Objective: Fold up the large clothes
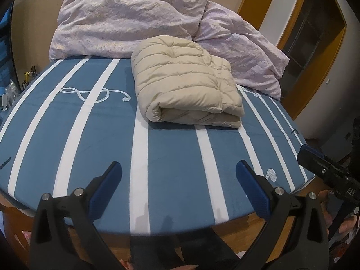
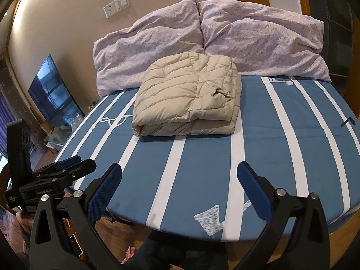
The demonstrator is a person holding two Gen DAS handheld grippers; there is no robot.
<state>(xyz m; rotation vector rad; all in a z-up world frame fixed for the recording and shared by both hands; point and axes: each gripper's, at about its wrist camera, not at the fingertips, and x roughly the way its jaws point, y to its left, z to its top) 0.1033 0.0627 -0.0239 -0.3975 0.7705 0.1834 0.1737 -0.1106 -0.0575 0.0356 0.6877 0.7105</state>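
A beige quilted puffer jacket, already folded into a thick rectangular bundle, lies just above centre in both views, on the blue-and-white striped bed sheet directly in front of two crumpled lilac pillows. It lies well apart from both tools, straight ahead and beyond them. Its rolled fold edge faces the camera, and its long axis appears to run left to right. The left gripper and right gripper both hover at the near bed edge, jaws spread wide and holding nothing. Neither looks clearly nearer. The shell looks smooth, puffy and compressible, with stitched channels.
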